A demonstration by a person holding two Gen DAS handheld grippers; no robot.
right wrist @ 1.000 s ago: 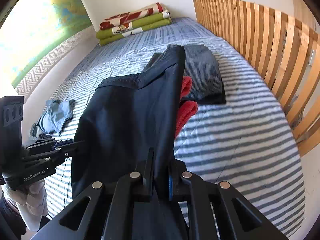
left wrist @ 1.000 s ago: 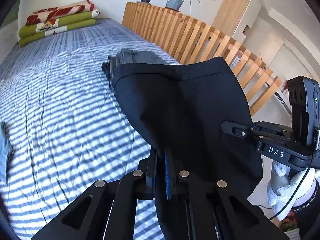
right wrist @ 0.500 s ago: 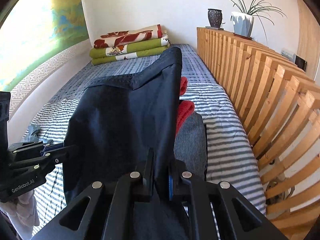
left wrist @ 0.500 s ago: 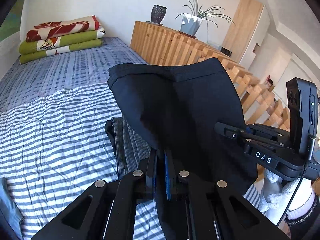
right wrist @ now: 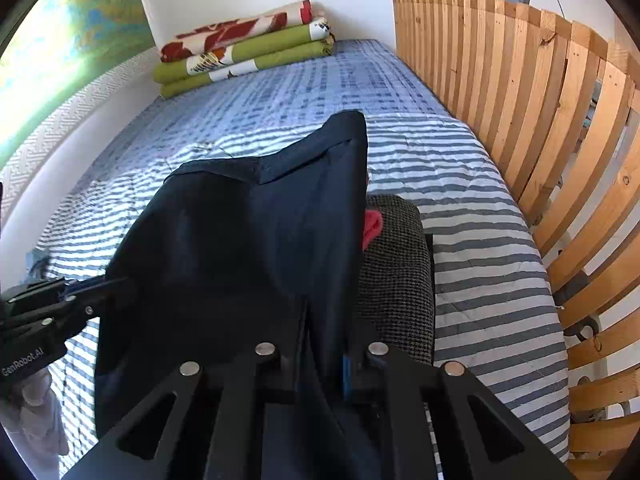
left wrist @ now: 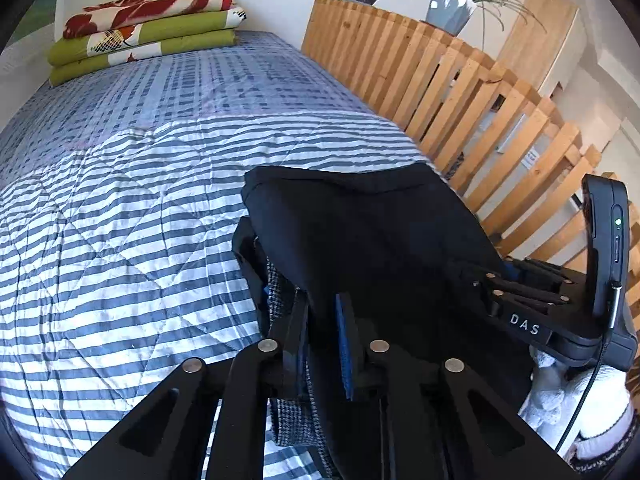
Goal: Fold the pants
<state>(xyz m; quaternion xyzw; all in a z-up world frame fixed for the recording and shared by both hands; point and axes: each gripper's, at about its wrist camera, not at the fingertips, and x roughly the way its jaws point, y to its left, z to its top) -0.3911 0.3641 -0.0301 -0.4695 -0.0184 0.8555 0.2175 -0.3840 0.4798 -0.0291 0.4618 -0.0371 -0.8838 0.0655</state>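
The black pants [left wrist: 372,240], already folded into a compact bundle, now sit down on the stack of folded clothes near the slatted wooden rail [left wrist: 460,96], at the striped bed's [left wrist: 120,220] right side. A second ago I was carrying them high over the bed with that stack well ahead; now the houndstooth garment [right wrist: 396,280] lies directly beneath them, with a bit of red cloth [right wrist: 372,226] peeking out between the two.

My left tongs [left wrist: 322,344] have just been opening: there is a clear gap between the pads, the blue pad face shows bare, and the black cloth runs through the gap without looking pinched. My right tongs [right wrist: 324,356] have likewise just been opening; the cloth still passes between the pads, but they stand narrowly apart rather than clamped as they were.

I take this as the release. The folding looks done and the pants are being set onto the pile, so what remains is to draw both tongs back cleanly. The risk, as I judge it, is dragging the top layer along and spoiling the fold, since the fabric still drapes over both sets of fingers.

Farther off, the green and red blankets [left wrist: 144,28] lie folded at the head of the bed.
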